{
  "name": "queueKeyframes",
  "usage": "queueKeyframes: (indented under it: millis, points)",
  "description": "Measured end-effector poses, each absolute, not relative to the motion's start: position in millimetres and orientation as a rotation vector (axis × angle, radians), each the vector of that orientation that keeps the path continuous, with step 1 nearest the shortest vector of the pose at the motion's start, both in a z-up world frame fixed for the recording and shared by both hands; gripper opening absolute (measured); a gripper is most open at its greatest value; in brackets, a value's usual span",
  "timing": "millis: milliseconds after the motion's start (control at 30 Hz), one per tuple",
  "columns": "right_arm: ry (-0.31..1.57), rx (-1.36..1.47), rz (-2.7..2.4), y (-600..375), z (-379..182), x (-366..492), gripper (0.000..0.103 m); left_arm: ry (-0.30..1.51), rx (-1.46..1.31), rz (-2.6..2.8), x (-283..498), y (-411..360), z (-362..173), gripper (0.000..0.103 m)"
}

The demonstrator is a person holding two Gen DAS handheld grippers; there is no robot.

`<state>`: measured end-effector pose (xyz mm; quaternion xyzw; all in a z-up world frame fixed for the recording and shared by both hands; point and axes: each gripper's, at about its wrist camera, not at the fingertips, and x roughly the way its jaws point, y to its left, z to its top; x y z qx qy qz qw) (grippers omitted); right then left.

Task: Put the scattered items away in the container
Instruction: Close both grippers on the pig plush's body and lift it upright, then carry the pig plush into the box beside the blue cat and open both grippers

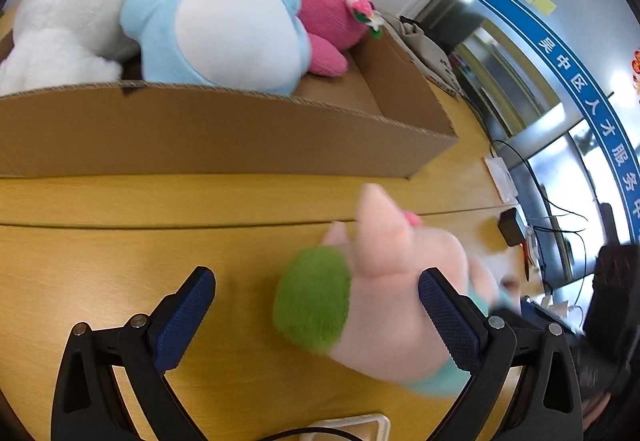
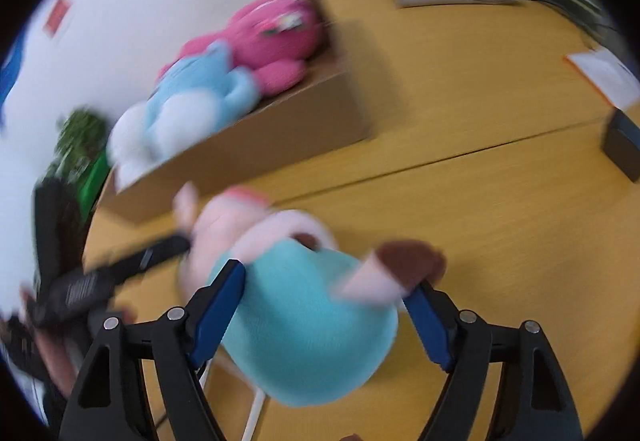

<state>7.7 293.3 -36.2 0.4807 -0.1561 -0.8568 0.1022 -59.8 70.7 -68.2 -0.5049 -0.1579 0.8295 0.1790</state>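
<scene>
A cardboard box [image 1: 240, 129] stands on the yellow table and holds a white plush [image 1: 68, 17], a blue plush [image 1: 224, 25] and a pink plush [image 1: 324, 5]. The box also shows in the right wrist view [image 2: 280, 137]. A pale pink plush with a green patch and a teal body [image 1: 384, 305] lies between my left gripper's [image 1: 316, 301] wide-open fingers, against the right finger. In the right wrist view my right gripper [image 2: 324, 297] holds this plush's teal body [image 2: 308, 321] between its fingers. The view is blurred.
The table [image 1: 120, 249] has a seam across it. A black box [image 2: 624, 145], papers [image 2: 600, 73] and cables lie toward the right edge. A glass wall with a blue band [image 1: 592, 93] stands at the right. A white frame edge [image 1: 352, 425] lies near my left gripper.
</scene>
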Motion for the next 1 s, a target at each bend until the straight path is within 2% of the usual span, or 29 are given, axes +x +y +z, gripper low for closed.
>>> queueKeyframes:
  millis: [167,233,400,600,700,733,767,800,900,1000]
  points:
    - [0.201,1.216,-2.67,266,-11,29,0.084,-0.5,-1.439,2.355,-54,54,-64,0.102]
    - [0.367,1.195,-2.66,258,-10,32,0.085,-0.534,-1.445,2.313,-53,54,-66,0.102]
    - [0.197,1.283,-2.561,245,-20,27,0.086,-0.529,-1.466,2.194,-59,86,-76,0.103]
    - [0.159,1.289,-2.545,238,-15,40,0.086,-0.613,-1.513,2.08,-72,99,-90,0.103]
    - [0.174,1.396,-2.535,237,-35,33,0.085,-0.617,-1.515,2.041,-75,103,-90,0.1]
    - [0.137,1.414,-2.523,237,-40,30,0.085,-0.612,-1.51,2.026,-76,105,-89,0.095]
    - [0.082,1.416,-2.504,238,-42,29,0.076,-0.606,-1.505,2.01,-77,107,-88,0.086]
    - [0.058,1.414,-2.499,238,-43,27,0.073,-0.598,-1.501,2.002,-77,109,-87,0.081]
    - [0.071,1.386,-2.508,234,-39,28,0.062,-0.565,-1.489,2.004,-76,109,-78,0.072]
    - [0.021,1.336,-2.522,236,-33,30,0.058,-0.538,-1.465,2.034,-73,108,-64,0.065]
